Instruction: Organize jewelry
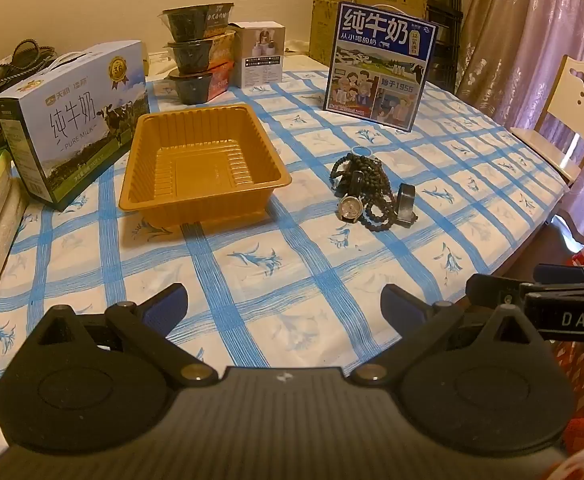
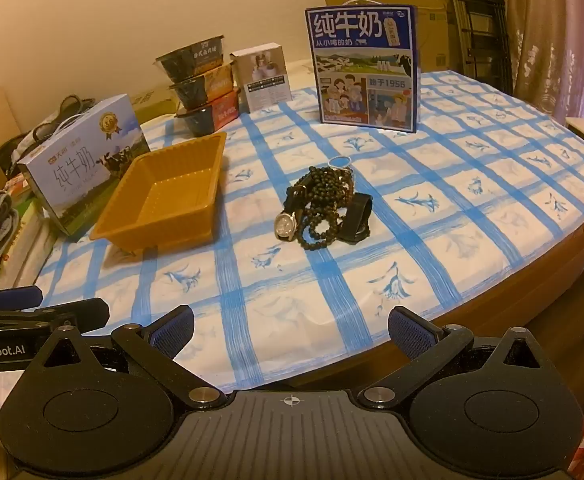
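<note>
**Untangle that pile first**

Both grippers, left gripper [image 1: 284, 300] and right gripper [image 2: 291, 326], hang back with jaws spread, holding nothing. The jewelry pile [image 2: 324, 204] sits right of the empty gold tray [image 1: 200, 168]. I'd grab the watch [image 2: 286, 224] first; the beads [image 2: 326, 192] look tangled.

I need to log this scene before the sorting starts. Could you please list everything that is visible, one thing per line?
tray: 1, orange-gold, nothing inside, on the cloth left of the jewelry
watch: 1, pale dial, front left of the pile
beads: several dark strands, tangled mid-pile
band: 1, black, right of the beads
ring: 1, silvery, behind the pile
milk boxes: 2; pale one left of the tray, dark blue one upright at the back
bowls: 3, dark, stacked at the back
white box: 1, right of the bowls
cloth: 1, blue-and-white check
chair: 1, white, far right
left gripper: open, empty
right gripper: open, empty
</note>
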### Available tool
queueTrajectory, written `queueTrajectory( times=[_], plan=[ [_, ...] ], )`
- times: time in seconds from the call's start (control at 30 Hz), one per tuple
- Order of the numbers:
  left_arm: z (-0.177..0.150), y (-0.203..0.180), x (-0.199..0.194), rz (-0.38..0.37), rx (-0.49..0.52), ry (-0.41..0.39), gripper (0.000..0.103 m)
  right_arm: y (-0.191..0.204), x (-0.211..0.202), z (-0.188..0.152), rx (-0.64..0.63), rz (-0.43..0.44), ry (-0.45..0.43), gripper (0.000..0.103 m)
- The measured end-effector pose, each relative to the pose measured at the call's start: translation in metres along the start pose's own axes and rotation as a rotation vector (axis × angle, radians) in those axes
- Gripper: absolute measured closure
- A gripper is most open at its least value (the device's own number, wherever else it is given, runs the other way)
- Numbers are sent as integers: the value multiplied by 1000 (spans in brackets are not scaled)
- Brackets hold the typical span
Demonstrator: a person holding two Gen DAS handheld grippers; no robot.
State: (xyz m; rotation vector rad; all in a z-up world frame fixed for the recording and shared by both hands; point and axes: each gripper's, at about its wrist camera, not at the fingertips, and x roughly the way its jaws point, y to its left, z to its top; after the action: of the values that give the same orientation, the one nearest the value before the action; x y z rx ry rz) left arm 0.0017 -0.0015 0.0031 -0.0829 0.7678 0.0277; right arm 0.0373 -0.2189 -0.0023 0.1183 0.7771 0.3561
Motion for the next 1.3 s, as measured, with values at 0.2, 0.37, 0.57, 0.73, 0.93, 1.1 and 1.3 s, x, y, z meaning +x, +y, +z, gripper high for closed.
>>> queueTrajectory(
  times=[0.2, 0.37, 0.57, 0.73, 0.93, 1.1, 1.3],
  plan=[
    [0, 0, 0, 0, 0, 0, 1, 0, 0, 0, -2, 0, 1, 0],
    [0, 0, 0, 0, -1, -1, 1, 0, 1, 0, 0, -1, 1, 0],
    [0, 0, 0, -1, -1, 0, 1, 0, 1, 0, 0, -1, 1, 0],
    [6, 3, 1, 0, -2, 1, 1, 0, 3, 0, 0, -1, 1, 0],
    [6, 3, 1, -1, -2, 1, 1, 0, 4, 0, 0, 0, 2, 0],
    [6, 4, 3, -14, -13, -1, 1, 0, 5, -2, 3, -2, 2, 0],
    [8, 28, 24, 8, -77, -25, 1, -4, 23, 5, 4, 15, -28, 0]
  ],
)
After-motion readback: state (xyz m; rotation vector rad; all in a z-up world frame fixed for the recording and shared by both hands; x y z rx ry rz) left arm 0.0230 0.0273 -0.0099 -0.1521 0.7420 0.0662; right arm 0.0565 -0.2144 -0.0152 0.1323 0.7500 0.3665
